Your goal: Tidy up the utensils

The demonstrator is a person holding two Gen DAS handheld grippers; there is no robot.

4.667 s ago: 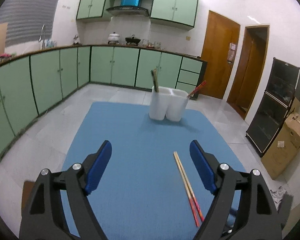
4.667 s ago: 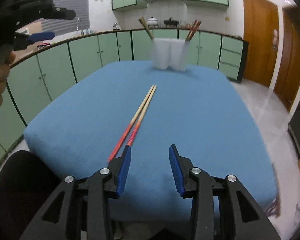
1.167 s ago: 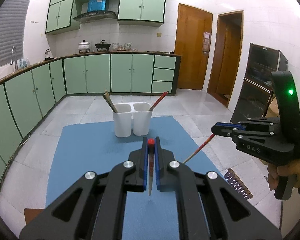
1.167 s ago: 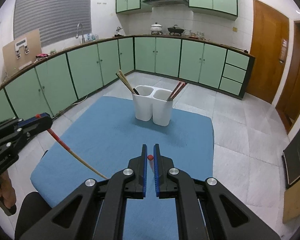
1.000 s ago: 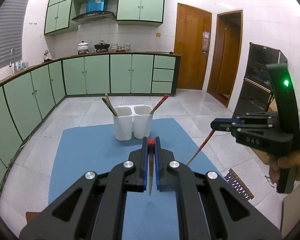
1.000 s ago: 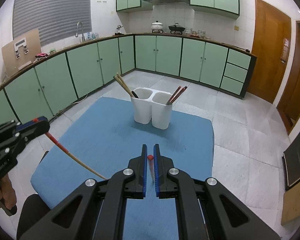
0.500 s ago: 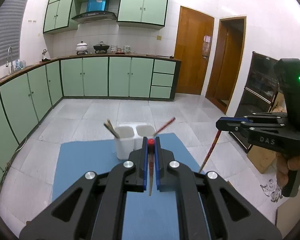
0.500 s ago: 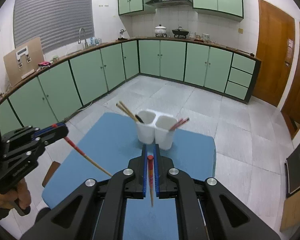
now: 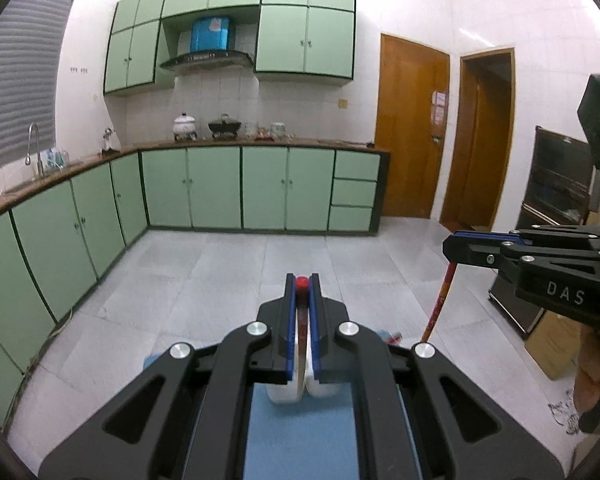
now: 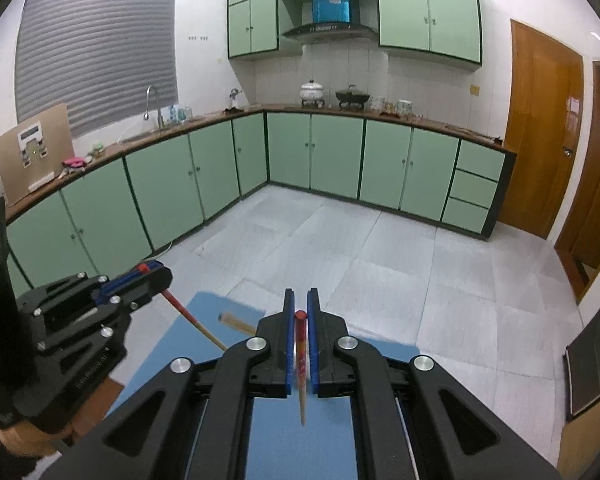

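Observation:
My left gripper (image 9: 301, 284) is shut on a red-tipped chopstick (image 9: 301, 340) that hangs down between the pads. Under it, mostly hidden by the jaws, sits the white two-cup holder (image 9: 284, 394) on the blue table (image 9: 300, 440). My right gripper (image 10: 300, 314) is shut on a second red-tipped chopstick (image 10: 301, 376), hanging down over the table (image 10: 300, 448). The right gripper also shows in the left wrist view (image 9: 452, 246) with its chopstick (image 9: 440, 300). The left gripper shows in the right wrist view (image 10: 148, 270). Brown chopstick ends (image 10: 236, 322) stick out beyond the right jaws.
Green kitchen cabinets (image 9: 220, 188) line the back and left walls. Two wooden doors (image 9: 412, 128) stand at the back right. A dark cabinet (image 9: 560, 192) and a cardboard box (image 9: 552, 352) stand right of the table. Grey tiled floor (image 10: 380, 248) surrounds the table.
Both grippers have risen and moved forward over the holder, each still shut on its chopstick. The holder has dropped from plain view to under the jaws.

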